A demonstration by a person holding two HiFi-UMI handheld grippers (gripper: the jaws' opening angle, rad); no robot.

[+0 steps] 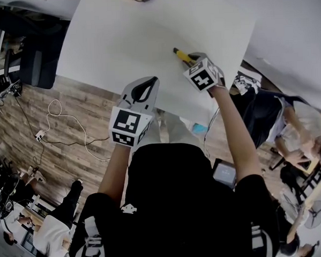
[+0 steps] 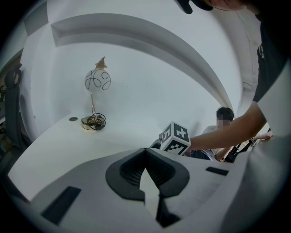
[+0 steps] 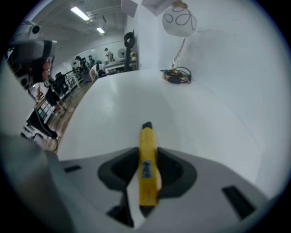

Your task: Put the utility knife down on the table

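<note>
Left grey two-jaw gripper point(image 1: 150, 84) held at near edge of white table point(image 1: 134, 30), jaws closed, nothing between. Right grey gripper point(image 1: 193, 58) on outstretched forearm farther in, clamped on yellow utility knife point(image 1: 181, 54), black tip pointing away; tabletop contact indeterminate. White globe lamp point(image 3: 179, 20) at far edge.

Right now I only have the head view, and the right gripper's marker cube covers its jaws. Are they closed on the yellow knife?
Observer: Yes. The right gripper view shows the right gripper with its jaws shut on the utility knife, black tip pointing forward.
Operator: Is the left one holding anything?
Observer: No. In its own view the left gripper has its jaws together, with nothing between them.
Operator: What lies ahead of the knife?
Observer: A globe lamp stands at the far end of the table, with a cable coiled at its base.
</note>
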